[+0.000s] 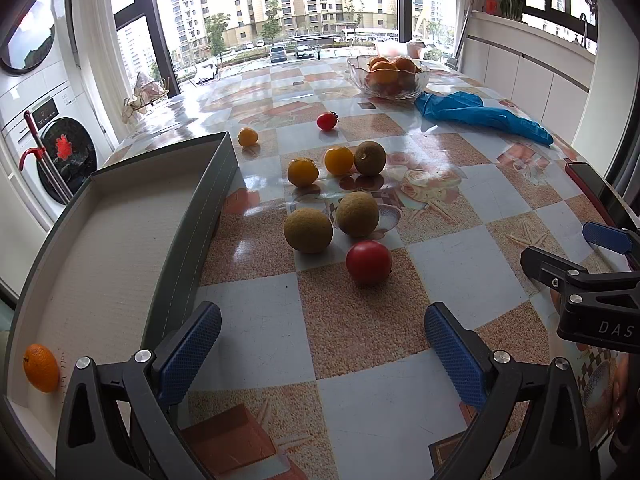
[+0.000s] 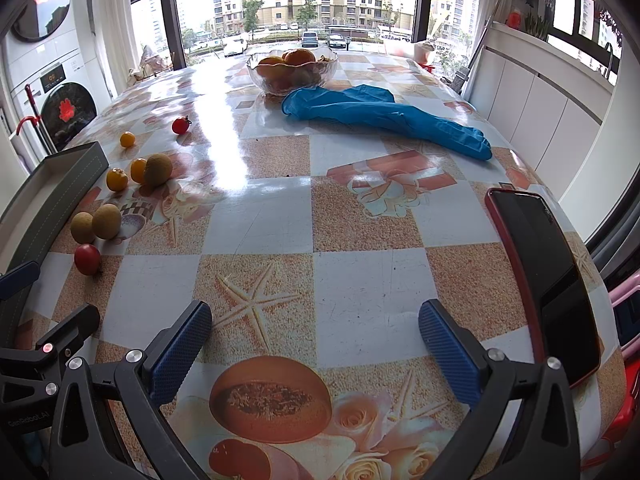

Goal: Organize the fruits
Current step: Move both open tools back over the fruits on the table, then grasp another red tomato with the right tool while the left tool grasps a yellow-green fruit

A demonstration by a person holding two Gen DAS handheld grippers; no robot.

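My left gripper (image 1: 322,344) is open and empty, low over the table beside a grey tray (image 1: 192,216). One orange (image 1: 41,367) lies in the tray's near corner. Ahead lie a red tomato (image 1: 368,261), two tan round fruits (image 1: 308,229) (image 1: 357,213), a third tan fruit (image 1: 369,158), two yellow-orange fruits (image 1: 303,172) (image 1: 338,160), a small yellow one (image 1: 247,137) and a small red tomato (image 1: 327,121). My right gripper (image 2: 316,344) is open and empty over bare table; the same fruits (image 2: 106,221) lie to its far left.
A glass bowl (image 1: 388,76) (image 2: 292,70) of oranges stands at the far side. A blue glove (image 1: 480,114) (image 2: 384,114) lies by it. A red-cased phone (image 2: 548,288) lies at the right edge. The tray's corner (image 2: 68,176) shows at left.
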